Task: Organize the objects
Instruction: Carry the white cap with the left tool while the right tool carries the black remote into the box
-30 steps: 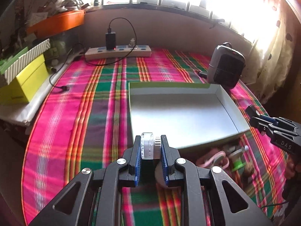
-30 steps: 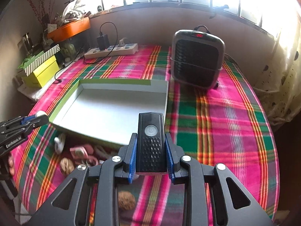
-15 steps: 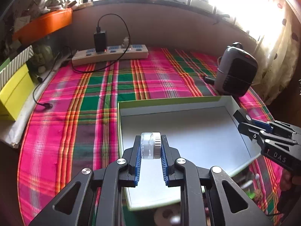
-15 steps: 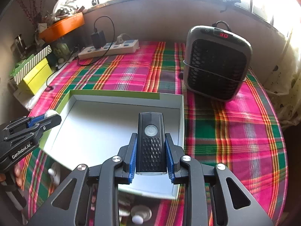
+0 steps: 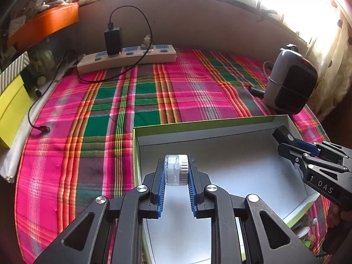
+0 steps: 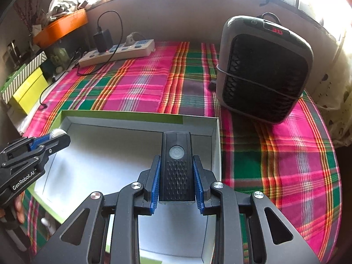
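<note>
A shallow white box with a green rim (image 5: 198,127) (image 6: 123,117) lies on the plaid cloth. My left gripper (image 5: 176,171) is shut on a small clear and white round jar (image 5: 176,169), held above the box's left part; it also shows in the right wrist view (image 6: 50,140). My right gripper (image 6: 176,171) is shut on a black bike light with a round button (image 6: 176,165), held above the box's right part; it shows in the left wrist view (image 5: 292,147).
A grey and black fan heater (image 6: 261,70) (image 5: 288,85) stands at the back right. A power strip with a black charger (image 5: 127,57) lies by the far wall. Yellow boxes (image 6: 26,88) sit at the left. Small loose items (image 5: 308,237) lie near the box's front corner.
Both grippers have moved forward from the front of the box to above its inside, each still holding its object. The loose items in front have dropped mostly out of view.
</note>
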A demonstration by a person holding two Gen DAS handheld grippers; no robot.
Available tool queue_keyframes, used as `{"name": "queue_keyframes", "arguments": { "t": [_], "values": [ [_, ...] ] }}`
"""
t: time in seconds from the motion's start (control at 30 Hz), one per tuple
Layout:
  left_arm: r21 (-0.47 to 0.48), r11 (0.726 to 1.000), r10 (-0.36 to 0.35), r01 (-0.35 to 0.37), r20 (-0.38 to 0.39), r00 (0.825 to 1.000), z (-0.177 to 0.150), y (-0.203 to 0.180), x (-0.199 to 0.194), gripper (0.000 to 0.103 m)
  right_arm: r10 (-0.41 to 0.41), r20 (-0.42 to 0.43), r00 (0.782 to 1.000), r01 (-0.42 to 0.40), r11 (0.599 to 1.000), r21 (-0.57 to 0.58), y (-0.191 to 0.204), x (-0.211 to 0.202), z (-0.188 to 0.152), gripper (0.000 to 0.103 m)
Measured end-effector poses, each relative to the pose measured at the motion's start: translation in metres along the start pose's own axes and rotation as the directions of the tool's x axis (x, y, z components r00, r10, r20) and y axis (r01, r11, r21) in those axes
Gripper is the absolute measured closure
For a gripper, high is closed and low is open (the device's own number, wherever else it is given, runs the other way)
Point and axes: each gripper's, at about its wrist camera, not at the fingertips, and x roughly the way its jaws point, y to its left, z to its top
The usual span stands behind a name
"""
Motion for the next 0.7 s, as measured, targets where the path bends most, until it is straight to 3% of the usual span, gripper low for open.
{"name": "queue_keyframes", "arguments": {
  "t": [0.7],
  "values": [
    [0.023,1.000,0.015,-0.015,-0.009,1.000,0.002,-0.006,0.013,0.086,-0.017,0.003,1.000,0.017,1.000,-0.011,0.005,0.011,-0.001,0.075]
  ]
}}
